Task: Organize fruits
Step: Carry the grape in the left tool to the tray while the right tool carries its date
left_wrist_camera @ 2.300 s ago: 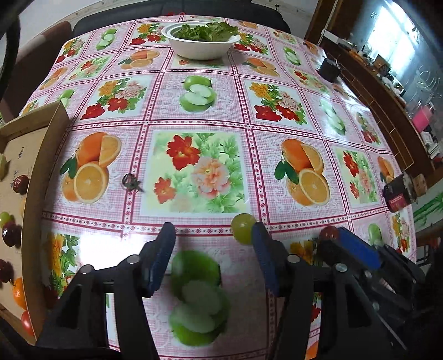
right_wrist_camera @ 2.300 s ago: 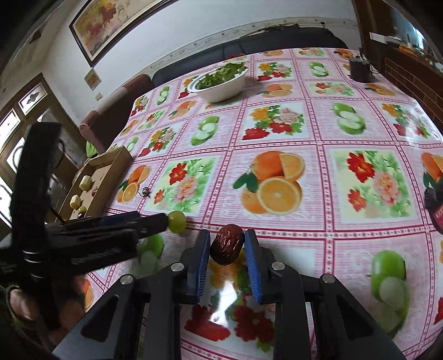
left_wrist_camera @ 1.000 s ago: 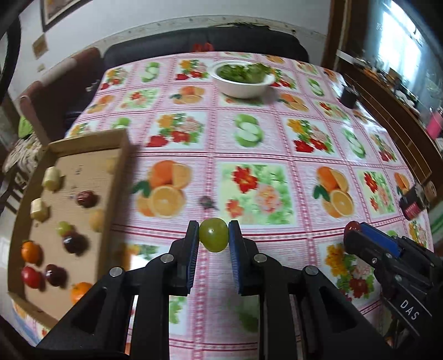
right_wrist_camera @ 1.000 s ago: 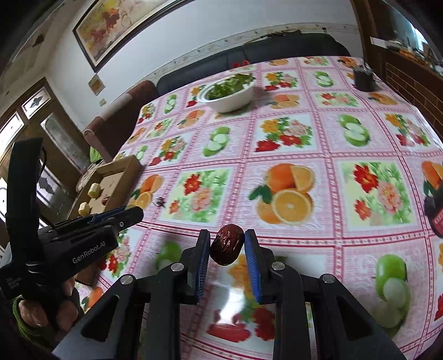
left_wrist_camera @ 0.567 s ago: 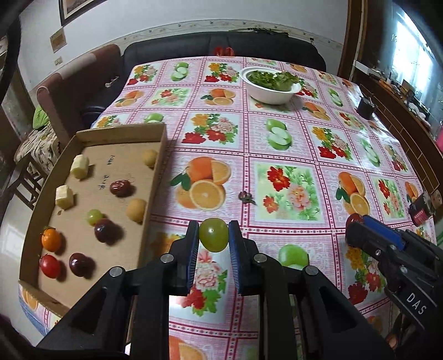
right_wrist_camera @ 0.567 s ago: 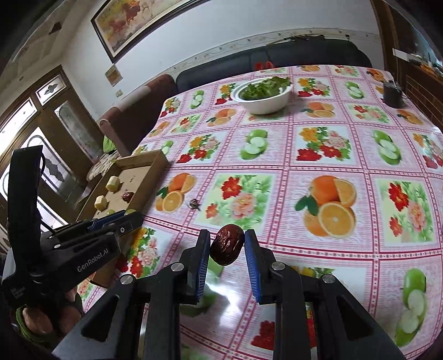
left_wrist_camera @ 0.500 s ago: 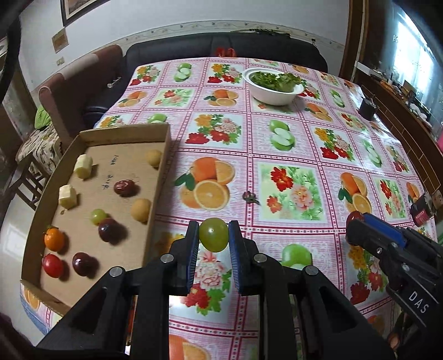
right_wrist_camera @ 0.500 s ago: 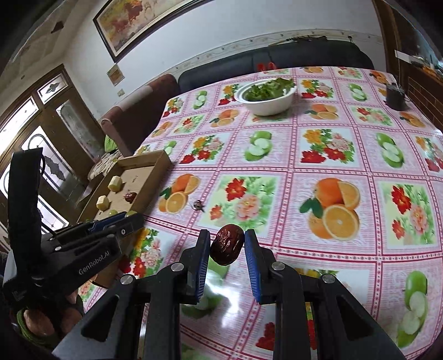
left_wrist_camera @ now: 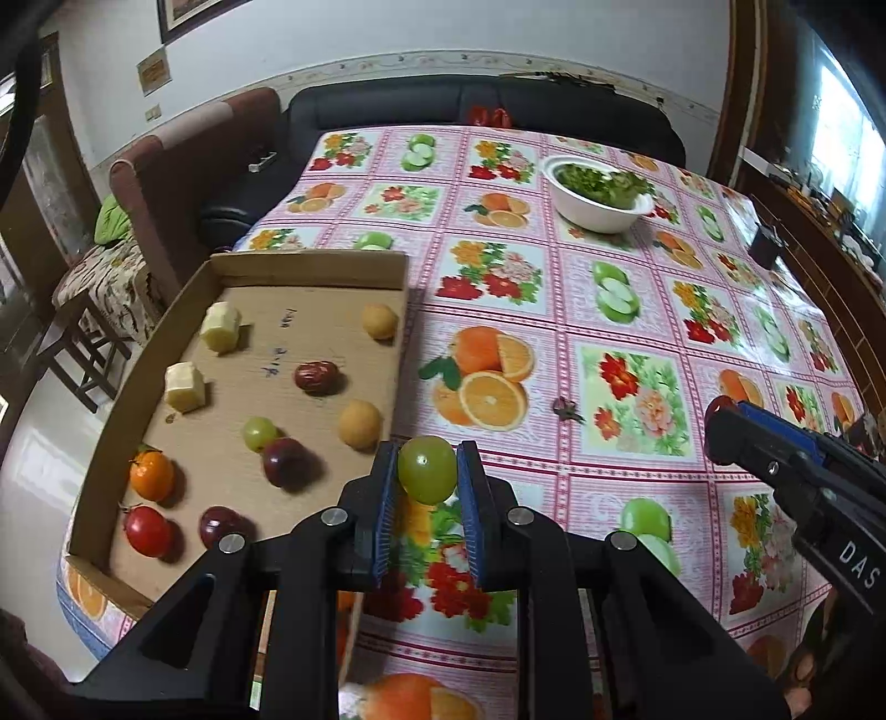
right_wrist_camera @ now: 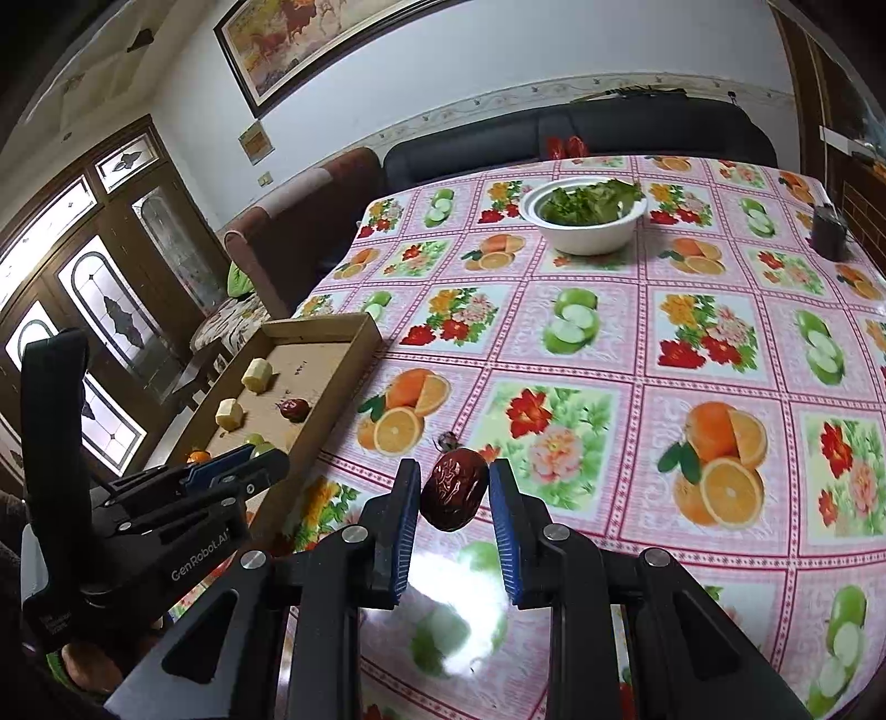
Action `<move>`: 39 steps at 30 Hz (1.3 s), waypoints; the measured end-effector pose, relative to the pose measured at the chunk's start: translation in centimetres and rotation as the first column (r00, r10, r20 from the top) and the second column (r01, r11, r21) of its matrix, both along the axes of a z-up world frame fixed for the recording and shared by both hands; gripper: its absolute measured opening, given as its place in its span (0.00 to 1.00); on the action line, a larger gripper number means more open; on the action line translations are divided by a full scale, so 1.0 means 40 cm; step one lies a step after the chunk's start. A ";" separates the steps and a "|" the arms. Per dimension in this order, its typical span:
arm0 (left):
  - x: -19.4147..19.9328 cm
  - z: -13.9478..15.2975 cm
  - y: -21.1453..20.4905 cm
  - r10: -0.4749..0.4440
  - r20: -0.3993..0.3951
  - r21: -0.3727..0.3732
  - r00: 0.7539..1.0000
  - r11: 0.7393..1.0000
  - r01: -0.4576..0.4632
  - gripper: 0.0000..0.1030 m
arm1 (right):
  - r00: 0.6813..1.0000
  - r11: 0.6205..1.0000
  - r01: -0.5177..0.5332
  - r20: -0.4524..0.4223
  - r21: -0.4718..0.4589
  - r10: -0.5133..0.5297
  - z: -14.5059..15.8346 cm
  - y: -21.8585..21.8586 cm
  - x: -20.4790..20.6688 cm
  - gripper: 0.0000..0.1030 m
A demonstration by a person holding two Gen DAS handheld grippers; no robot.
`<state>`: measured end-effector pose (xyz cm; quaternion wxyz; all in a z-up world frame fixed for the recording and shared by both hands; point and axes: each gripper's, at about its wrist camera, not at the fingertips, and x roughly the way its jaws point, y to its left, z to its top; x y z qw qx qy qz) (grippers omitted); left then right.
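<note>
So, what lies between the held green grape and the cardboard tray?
Only the tray's near wall and bare tablecloth; the grape hangs just beside it, left wrist view.

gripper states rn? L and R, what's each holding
Left gripper: closed on a round green grape, held above the table near the cardboard tray.
Right gripper: closed on a wrinkled dark red jujube.

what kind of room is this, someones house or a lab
Most likely a home living or dining room. A dark sofa sits behind a table with a fruit-print tablecloth, a framed painting hangs on the wall, and a white bowl of greens stands on the table.
</note>
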<state>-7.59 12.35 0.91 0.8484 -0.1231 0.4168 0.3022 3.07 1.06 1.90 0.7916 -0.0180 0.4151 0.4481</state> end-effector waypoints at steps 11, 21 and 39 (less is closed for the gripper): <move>-0.047 0.009 0.087 0.083 0.010 0.004 0.997 0.997 -0.083 0.18 | 0.998 0.998 -0.059 0.028 0.003 0.059 0.027 0.104 -0.001 0.25; -0.076 0.000 0.144 0.132 0.010 -0.013 0.991 0.991 -0.132 0.18 | 0.995 0.995 -0.096 0.026 0.009 0.096 0.031 0.178 -0.004 0.25; -0.188 -0.028 0.325 0.250 0.036 -0.171 0.967 0.955 -0.241 0.18 | 0.984 0.984 -0.179 0.000 0.011 0.179 0.020 0.352 -0.012 0.25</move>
